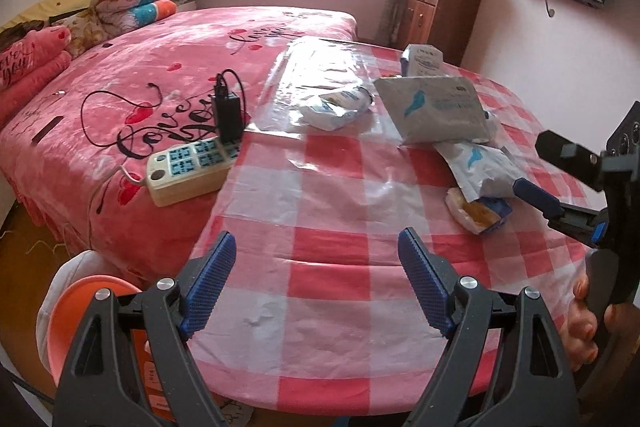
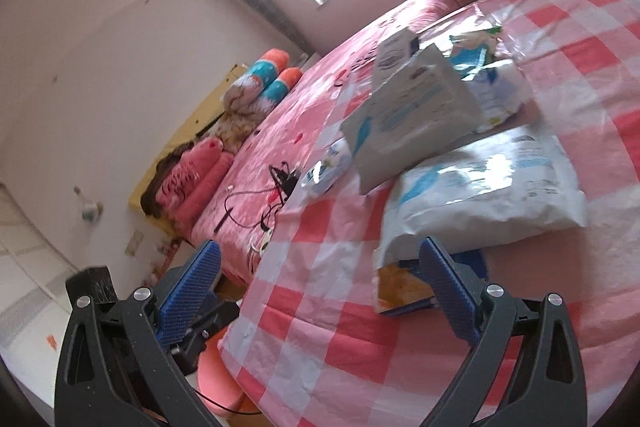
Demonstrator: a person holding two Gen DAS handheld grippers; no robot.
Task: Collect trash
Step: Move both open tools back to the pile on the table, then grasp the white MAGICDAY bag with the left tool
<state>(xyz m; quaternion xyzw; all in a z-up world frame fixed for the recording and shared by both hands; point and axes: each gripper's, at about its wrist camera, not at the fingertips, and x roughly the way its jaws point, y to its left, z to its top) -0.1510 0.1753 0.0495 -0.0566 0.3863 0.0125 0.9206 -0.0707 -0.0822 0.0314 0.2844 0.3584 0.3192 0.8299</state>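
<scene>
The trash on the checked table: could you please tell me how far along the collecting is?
Nothing looks collected yet. The grey mailer, white bag, crumpled wrapper, small box and snack packet all lie on the table. Both tongs are open and empty: the left tongs over bare cloth, the right tongs near the snack packet. Every piece is left.

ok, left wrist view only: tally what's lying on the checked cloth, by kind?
mailer bags with a blue bird: 2
crumpled white-and-blue wrapper: 1
small carton: 1
clear plastic sheet: 1
orange-and-blue snack packet: 1
Total: 6
Anything behind the propped-up mailer is hidden in this view.
</scene>
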